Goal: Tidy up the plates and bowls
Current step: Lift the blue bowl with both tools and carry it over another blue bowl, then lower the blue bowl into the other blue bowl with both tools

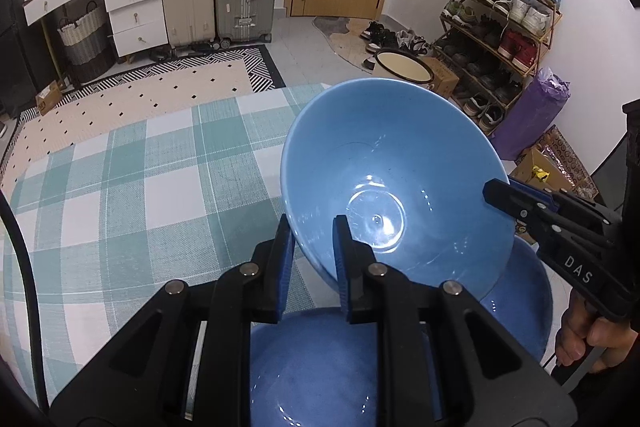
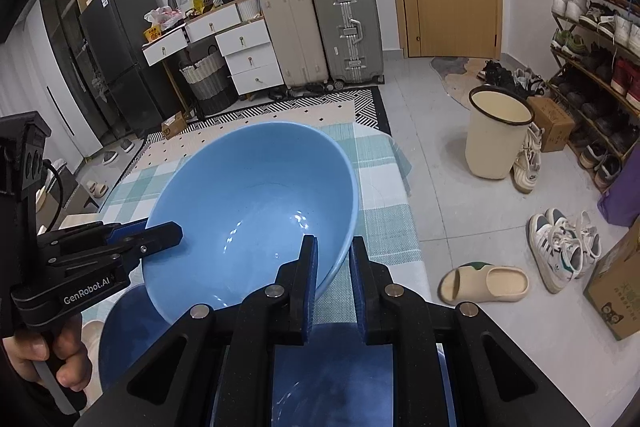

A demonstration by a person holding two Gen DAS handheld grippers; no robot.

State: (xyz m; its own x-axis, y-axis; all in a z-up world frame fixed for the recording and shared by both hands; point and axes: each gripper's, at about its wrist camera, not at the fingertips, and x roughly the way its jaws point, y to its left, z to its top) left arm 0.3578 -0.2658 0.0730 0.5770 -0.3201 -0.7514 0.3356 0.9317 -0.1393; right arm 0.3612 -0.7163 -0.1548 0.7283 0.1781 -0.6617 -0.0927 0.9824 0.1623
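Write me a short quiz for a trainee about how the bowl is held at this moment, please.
1. True or false: only one gripper holds the light blue bowl.
2. What lies directly below the lifted bowl? A) a darker blue bowl B) a white plate C) a slipper
3. Fill in: the table is covered by a ____ cloth.

Key
1. False. The left gripper clamps the rim on one side and the right gripper clamps the opposite side, jaws closed on it.
2. A, the darker blue bowl.
3. Checked, the green and white tablecloth.
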